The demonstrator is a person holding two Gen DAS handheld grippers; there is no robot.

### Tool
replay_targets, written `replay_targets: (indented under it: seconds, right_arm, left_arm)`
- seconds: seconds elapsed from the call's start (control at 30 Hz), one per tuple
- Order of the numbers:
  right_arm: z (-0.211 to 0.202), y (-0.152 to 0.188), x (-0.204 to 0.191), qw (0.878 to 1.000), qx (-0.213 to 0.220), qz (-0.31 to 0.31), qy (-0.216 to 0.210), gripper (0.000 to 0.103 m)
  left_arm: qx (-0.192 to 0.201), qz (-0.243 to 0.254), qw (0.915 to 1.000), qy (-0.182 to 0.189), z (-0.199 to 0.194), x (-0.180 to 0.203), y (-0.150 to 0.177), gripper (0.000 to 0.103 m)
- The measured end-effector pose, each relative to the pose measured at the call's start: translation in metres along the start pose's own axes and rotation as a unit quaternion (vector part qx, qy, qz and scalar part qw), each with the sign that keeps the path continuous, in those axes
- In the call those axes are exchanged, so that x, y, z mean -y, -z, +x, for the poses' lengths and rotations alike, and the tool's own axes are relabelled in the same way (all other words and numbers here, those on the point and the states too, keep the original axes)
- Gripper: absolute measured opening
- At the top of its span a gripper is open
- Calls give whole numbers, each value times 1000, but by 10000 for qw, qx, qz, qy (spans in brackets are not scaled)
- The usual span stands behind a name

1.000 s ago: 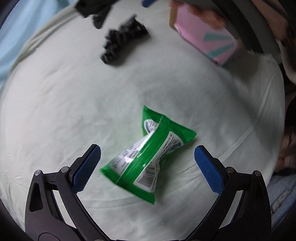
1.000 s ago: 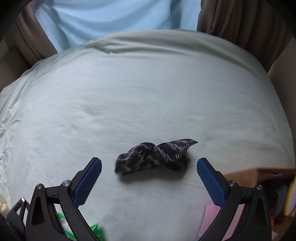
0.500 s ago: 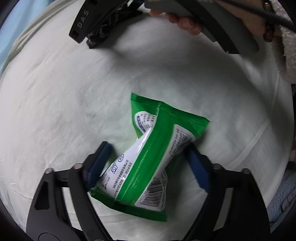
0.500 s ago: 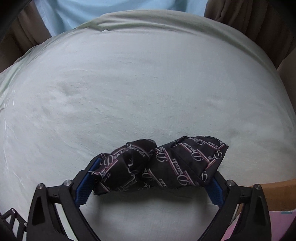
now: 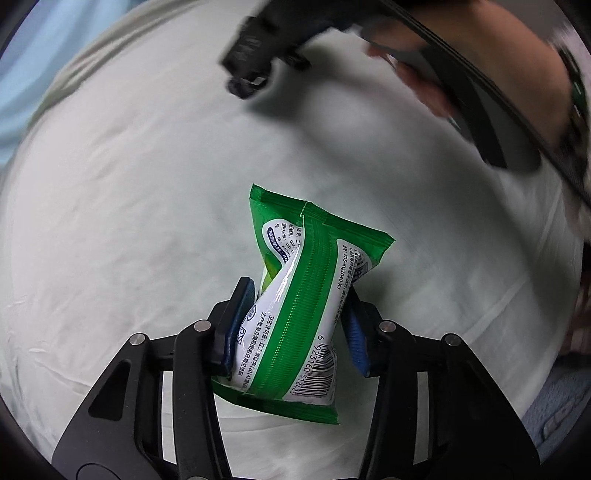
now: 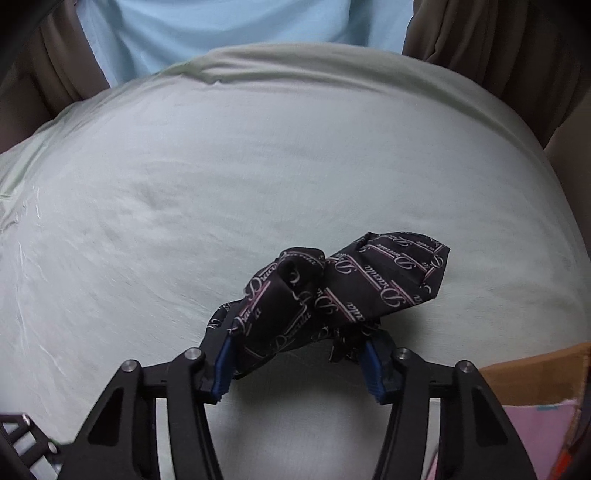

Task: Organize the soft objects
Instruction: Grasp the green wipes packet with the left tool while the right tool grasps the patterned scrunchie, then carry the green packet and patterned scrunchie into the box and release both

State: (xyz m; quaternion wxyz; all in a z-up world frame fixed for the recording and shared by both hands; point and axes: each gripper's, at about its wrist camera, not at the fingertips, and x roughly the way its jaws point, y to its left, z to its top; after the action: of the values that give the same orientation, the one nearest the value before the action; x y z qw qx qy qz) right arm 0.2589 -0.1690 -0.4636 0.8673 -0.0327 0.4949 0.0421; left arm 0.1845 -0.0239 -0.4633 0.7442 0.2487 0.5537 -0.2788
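Judging from both wrist views, the task is found to be at the pick-up stage, with nothing yet seen sorted into a destination. A green wipes packet [image 5: 306, 302] is clamped at its waist by the left gripper [image 5: 295, 325]; the jaws are closed most of the way, and the packet is visibly squeezed and twisted between the blue pads [image 5: 240, 321]. Whether it has been lifted clear of the pale green bedsheet [image 5: 129, 221] cannot be told; it sits toward the near edge of the bed in that view. A black printed cloth [image 6: 325, 288] is gripped by the right gripper [image 6: 297, 354], the jaws drawn in on a bunched part of it, with the remainder draped forward over the sheet near its near edge.

Both items remain to be carried off and deposited; that is an assessment, not an observation.

A cardboard box [image 6: 532, 373] with a pink item [image 6: 539, 435] inside is noted at the right near corner of the right wrist view, and is judged the probable receptacle. Brown curtains [image 6: 498, 48] and a light blue panel [image 6: 240, 33] are recorded beyond the far edge. In the left wrist view the right gripper and the holding hand [image 5: 461, 66] are seen blurred above the far part of the bed. No obstruction is observed between the items and the box, though the two tools work near one another.
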Motion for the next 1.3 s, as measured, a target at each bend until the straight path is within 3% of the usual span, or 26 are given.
replay_targets:
  seconds: [0.3, 0.53, 0.7, 1.0, 1.3]
  right_arm:
    - [-74, -3, -1, 9989, 452, 108, -44, 51]
    - [-155, -10, -1, 9961, 852, 222, -20, 51]
    - [-218, -9, -1, 9932, 1113, 330, 52, 51]
    - [-324, 9, 31, 9871, 1440, 651, 240, 51]
    - [-379, 24, 89, 9840, 1534, 810, 411, 51]
  left_arm:
    - [452, -68, 9983, -373, -55, 0, -12, 42]
    - [921, -103, 9933, -697, -125, 2, -16, 42]
    - [1218, -236, 9895, -735, -178, 9, -27, 42]
    - [1765, -149, 9822, -624, -249, 42, -80, 42]
    - [2009, -302, 9779, -487, -279, 100, -143, 42]
